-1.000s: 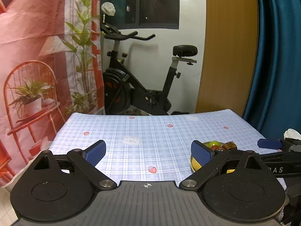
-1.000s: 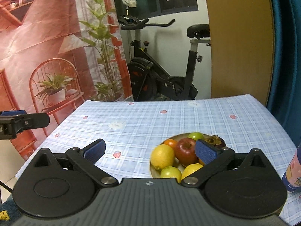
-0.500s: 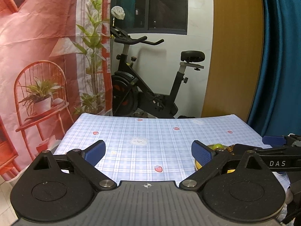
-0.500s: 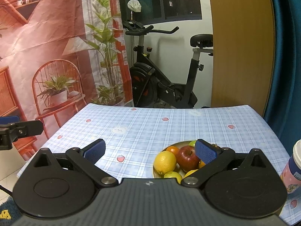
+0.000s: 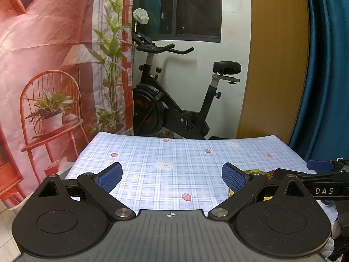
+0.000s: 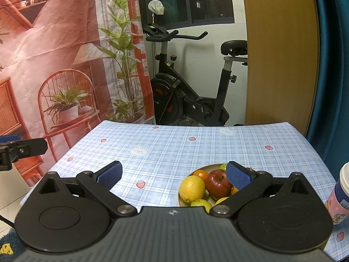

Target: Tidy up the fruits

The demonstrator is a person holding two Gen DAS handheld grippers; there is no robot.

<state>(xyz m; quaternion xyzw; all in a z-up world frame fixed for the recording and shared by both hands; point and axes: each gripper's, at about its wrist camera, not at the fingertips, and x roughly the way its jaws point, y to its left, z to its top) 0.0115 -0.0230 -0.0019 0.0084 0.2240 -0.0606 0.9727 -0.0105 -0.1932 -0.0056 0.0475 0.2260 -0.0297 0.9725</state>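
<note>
A plate point(image 6: 181, 199) of fruit sits near the front right of the checked tablecloth. On it lie a yellow lemon point(image 6: 192, 188), a red apple point(image 6: 218, 183), an orange point(image 6: 200, 174), green fruit point(image 6: 201, 203) and more behind my right finger. My right gripper point(image 6: 173, 175) hovers open just before the plate, nothing between its blue pads. My left gripper point(image 5: 172, 176) is open over the bare cloth, to the left of the plate; a sliver of the fruit point(image 5: 254, 171) shows past its right finger. The other gripper's arm point(image 5: 316, 174) crosses the right edge of the left wrist view.
A pink paper cup point(image 6: 339, 194) stands at the table's right edge. An exercise bike point(image 6: 192, 87) stands beyond the far edge of the tablecloth point(image 6: 174, 144). A printed backdrop hangs on the left, a blue curtain point(image 6: 331, 65) on the right.
Both grippers have drawn back and risen; the table and plate sit lower and farther in both views. The cup has come into the right wrist view. Both grippers stay open.
</note>
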